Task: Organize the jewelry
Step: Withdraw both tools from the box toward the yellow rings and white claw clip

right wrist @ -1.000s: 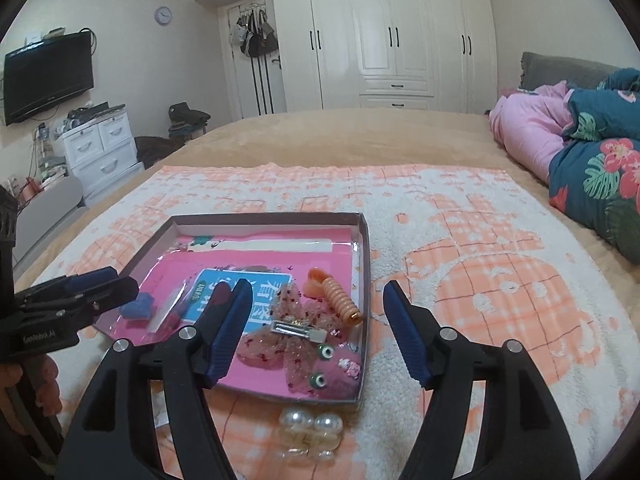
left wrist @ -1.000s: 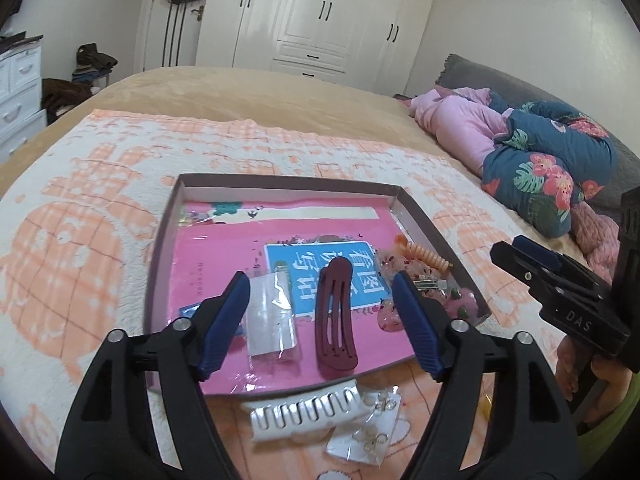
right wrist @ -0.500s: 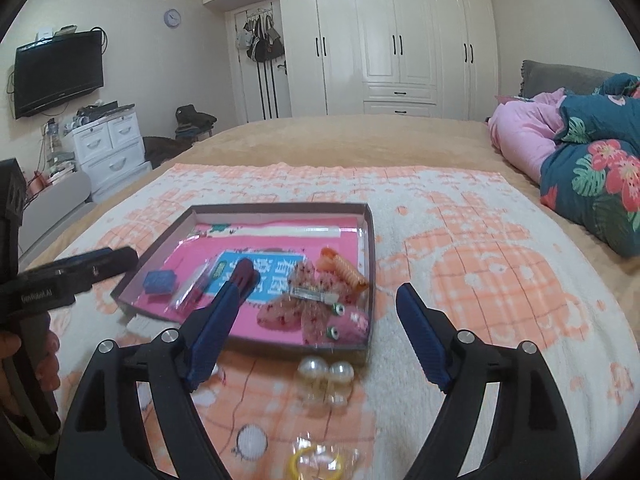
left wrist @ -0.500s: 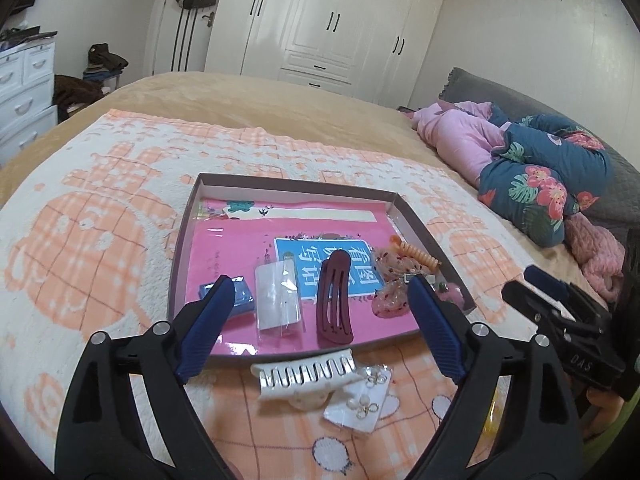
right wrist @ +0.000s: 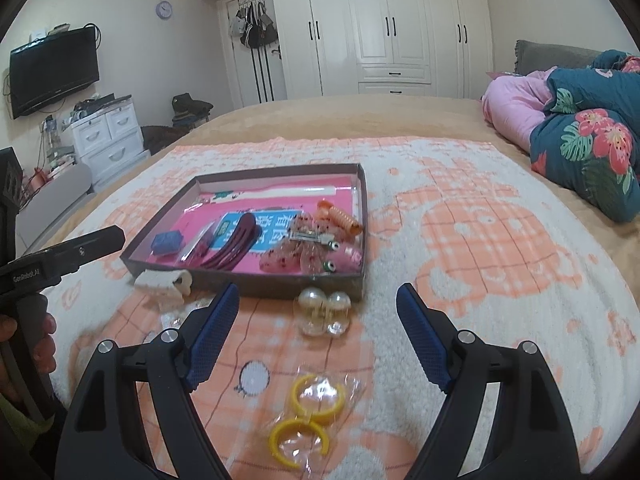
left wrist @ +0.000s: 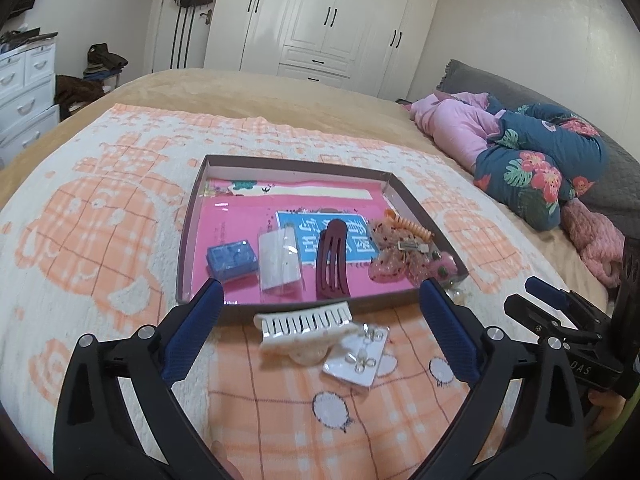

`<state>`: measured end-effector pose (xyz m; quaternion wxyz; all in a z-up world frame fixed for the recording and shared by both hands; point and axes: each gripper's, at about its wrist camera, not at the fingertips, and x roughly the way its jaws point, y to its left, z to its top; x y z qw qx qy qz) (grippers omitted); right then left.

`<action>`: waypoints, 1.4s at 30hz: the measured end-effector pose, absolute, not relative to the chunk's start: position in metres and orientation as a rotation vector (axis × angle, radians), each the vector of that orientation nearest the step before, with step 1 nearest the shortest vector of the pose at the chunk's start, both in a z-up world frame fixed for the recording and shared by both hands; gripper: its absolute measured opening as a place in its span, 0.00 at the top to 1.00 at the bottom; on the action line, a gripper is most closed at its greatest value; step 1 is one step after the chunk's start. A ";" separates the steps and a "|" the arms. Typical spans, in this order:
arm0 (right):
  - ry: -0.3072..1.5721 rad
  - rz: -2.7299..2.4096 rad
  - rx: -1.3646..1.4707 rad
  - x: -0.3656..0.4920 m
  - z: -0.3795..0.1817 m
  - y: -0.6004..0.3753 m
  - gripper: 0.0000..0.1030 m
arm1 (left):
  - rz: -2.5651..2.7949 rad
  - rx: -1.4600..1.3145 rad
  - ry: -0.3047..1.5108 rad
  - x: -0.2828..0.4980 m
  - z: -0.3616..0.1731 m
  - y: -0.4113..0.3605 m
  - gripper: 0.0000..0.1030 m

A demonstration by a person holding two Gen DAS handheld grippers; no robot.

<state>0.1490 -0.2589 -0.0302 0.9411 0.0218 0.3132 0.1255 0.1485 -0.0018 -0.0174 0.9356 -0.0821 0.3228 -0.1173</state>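
Two tongs gape empty: left gripper (left wrist: 318, 308), jaws just widening, frames the white claw clip (left wrist: 302, 326) beside the tray (left wrist: 394, 188); right gripper (right wrist: 318, 322) frames the pearl clip (right wrist: 324, 310). Soft blanket (right wrist: 480, 240) could snag pads, skidding pieces.

Left gripper (left wrist: 320, 304) fingers just opened wide, empty, right gripper (right wrist: 318, 304) fingers apart, empty, both angled downward

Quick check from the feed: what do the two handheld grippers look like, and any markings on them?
Both the left gripper and the right gripper have black plastic frames, silver pivot screws and blue textured pads. White lettering marks each body's side. A yellow-green sleeve shows.
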 end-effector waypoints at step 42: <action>0.805 0.170 0.028 0.114 -0.074 -0.248 0.20 | -0.213 -0.092 0.745 0.121 -0.058 -0.010 0.11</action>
